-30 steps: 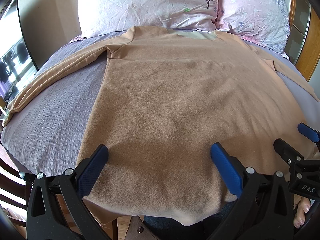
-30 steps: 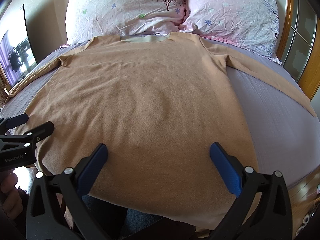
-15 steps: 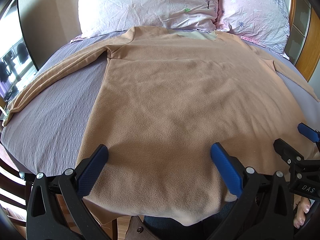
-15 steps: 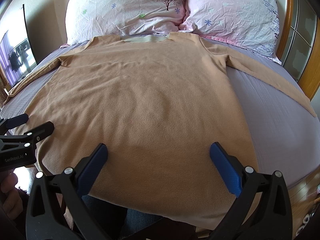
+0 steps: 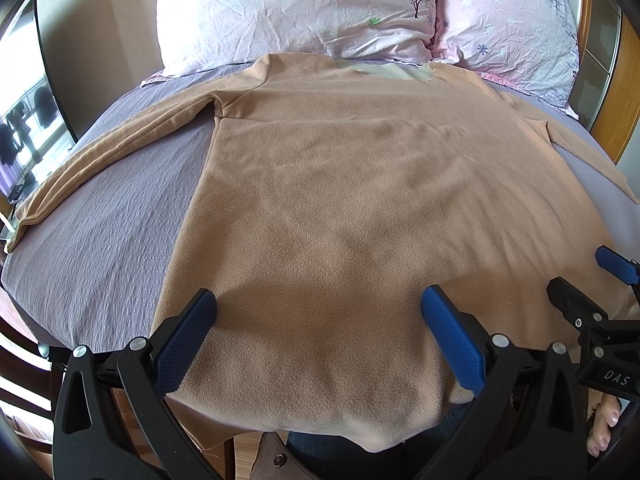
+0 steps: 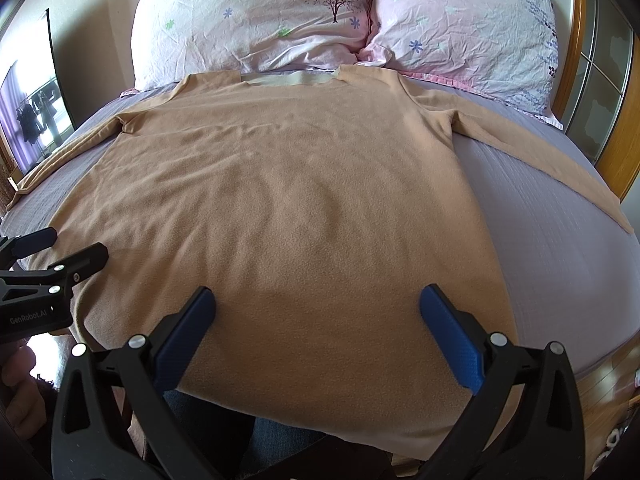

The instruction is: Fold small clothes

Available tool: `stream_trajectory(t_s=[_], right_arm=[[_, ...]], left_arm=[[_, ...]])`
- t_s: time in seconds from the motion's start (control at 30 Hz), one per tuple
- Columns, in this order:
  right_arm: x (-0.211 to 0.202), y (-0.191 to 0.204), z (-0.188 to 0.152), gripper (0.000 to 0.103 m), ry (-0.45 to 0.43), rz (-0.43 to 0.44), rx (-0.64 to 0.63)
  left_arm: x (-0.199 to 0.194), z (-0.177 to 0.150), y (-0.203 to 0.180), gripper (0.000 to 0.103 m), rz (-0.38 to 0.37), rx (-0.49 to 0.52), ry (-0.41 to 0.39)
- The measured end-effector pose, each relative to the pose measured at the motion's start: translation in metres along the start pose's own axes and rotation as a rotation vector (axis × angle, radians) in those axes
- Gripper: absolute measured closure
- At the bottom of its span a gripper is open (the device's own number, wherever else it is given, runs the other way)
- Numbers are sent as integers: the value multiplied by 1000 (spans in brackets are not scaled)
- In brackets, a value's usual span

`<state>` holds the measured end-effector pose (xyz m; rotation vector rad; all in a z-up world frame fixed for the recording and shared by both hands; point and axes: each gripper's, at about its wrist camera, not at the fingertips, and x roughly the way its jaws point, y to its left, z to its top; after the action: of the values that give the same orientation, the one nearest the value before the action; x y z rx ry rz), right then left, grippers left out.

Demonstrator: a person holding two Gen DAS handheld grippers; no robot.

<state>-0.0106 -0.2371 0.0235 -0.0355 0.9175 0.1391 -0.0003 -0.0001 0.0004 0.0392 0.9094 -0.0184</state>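
A tan long-sleeved fleece shirt [image 5: 360,208] lies flat on the bed, collar toward the pillows, both sleeves spread out to the sides; it also shows in the right wrist view [image 6: 288,208]. Its hem hangs a little over the bed's near edge. My left gripper [image 5: 318,320] is open and empty, hovering over the hem on the shirt's left half. My right gripper [image 6: 316,318] is open and empty over the hem's right half. Each gripper shows at the edge of the other's view: the right one [image 5: 592,280] and the left one [image 6: 60,248].
The shirt lies on a grey-purple bedsheet [image 5: 100,240]. Two floral pillows [image 6: 260,20] lean at the head of the bed. A wooden headboard frame [image 6: 576,80] stands at the right, and a dark screen [image 5: 24,120] at the left.
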Motion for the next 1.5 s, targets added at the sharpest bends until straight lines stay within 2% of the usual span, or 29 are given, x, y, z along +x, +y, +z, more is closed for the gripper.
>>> stream_trajectory(t_s=[0.67,0.8,0.87,0.9,0.93,0.97,1.0,1.03,1.07,1.1,1.13,1.17,1.23,1.27,1.3,1.33,1.37,1.47,1.5], right_arm=[[-1,-4,-4,2,3,5,-7],[-2,-7,-1,2,6,34,-29],[0,-16,5,2,13,105,-36],[-2,-33,12,2,14,182,22],[-6,-55,17,2,2,221,102],[-10,-84,26,2,-24,224,199],[-13,-113,33,2,-47,209,276],[-17,-155,43,2,-88,144,398],[-18,-185,47,7,-110,95,484],[-18,-218,50,16,-127,49,578],[-14,-261,52,21,-129,3,708],[-9,-293,51,30,-123,-22,811],[3,-357,43,34,-108,-53,1043],[9,-380,40,35,-104,-64,1116],[14,-396,38,44,-90,-91,1156],[15,-407,36,49,-100,-104,1193],[16,-416,35,53,-104,-105,1235],[21,-428,32,55,-151,-93,1296],[25,-432,34,64,-164,-103,1303]], left_arm=[[0,1,0,1,-2,6,4],[1,3,1,1,-5,10,3],[0,2,0,1,-5,14,-16],[0,0,0,1,-7,17,-25],[-2,-1,2,1,-12,25,-43],[-3,-2,0,1,-15,29,-45],[-2,-1,1,1,-27,40,-54],[-1,0,2,1,-33,41,-55],[0,2,3,1,-41,40,-56],[2,6,6,1,-53,36,-60],[2,8,8,1,-68,28,-68],[3,11,11,1,-88,16,-76],[3,20,21,1,-131,-21,-105],[3,23,24,1,-136,-33,-122],[2,30,30,1,-128,-49,-147],[1,34,34,1,-116,-56,-163],[0,37,38,1,-104,-64,-178],[3,50,58,1,-56,-108,-229],[5,54,67,1,-37,-134,-242]])
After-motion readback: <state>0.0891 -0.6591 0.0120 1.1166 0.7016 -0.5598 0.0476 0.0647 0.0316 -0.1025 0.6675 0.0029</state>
